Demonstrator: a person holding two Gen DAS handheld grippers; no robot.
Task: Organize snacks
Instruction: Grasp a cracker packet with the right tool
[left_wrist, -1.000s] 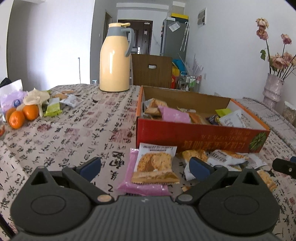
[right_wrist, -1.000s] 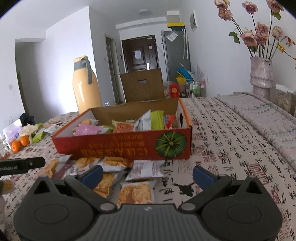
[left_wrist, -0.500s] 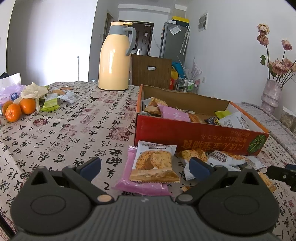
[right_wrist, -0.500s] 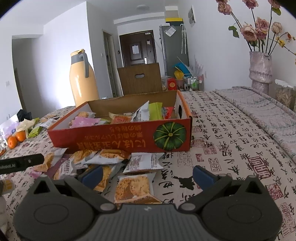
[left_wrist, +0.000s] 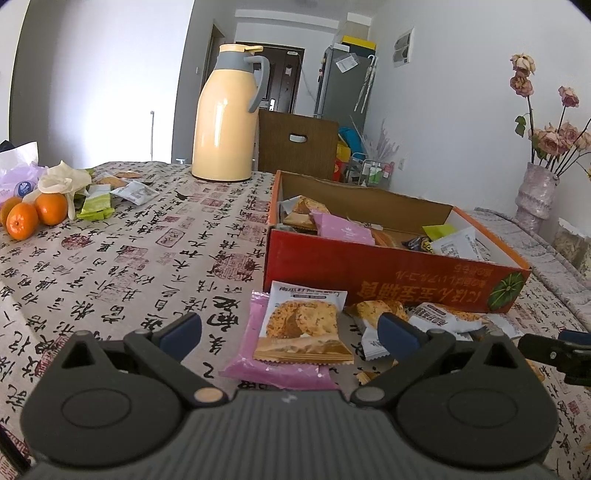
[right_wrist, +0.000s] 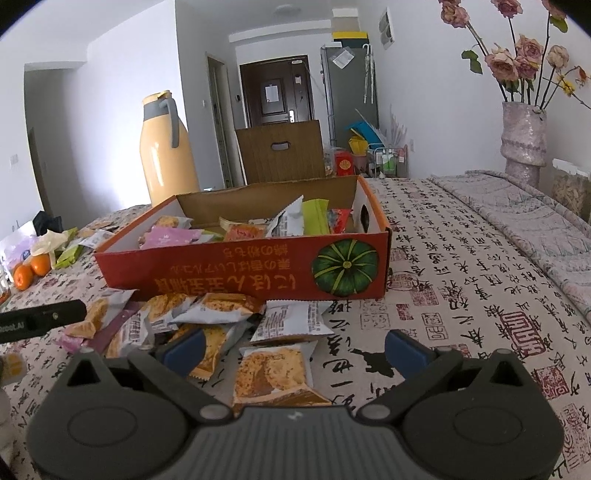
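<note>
Left wrist view: the left gripper (left_wrist: 290, 332) stands with fingers apart, gripping nothing. A clear cookie packet (left_wrist: 302, 325) lies on a pink wrapper (left_wrist: 275, 363) between them, just before the red cardboard box (left_wrist: 388, 275) of snacks.

Right wrist view: the right gripper (right_wrist: 295, 349) is likewise spread and unloaded. A cookie packet (right_wrist: 275, 374) lies between its fingers, near the box (right_wrist: 243, 271).

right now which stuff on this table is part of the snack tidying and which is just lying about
Part of the job:
- red cardboard box, already holding packets
- loose snack packets piled in front of it
- biscuit packet on a pink packet
- left gripper and right gripper, both open

Just lying about:
- yellow thermos jug
- oranges
- vase of dried roses
</note>
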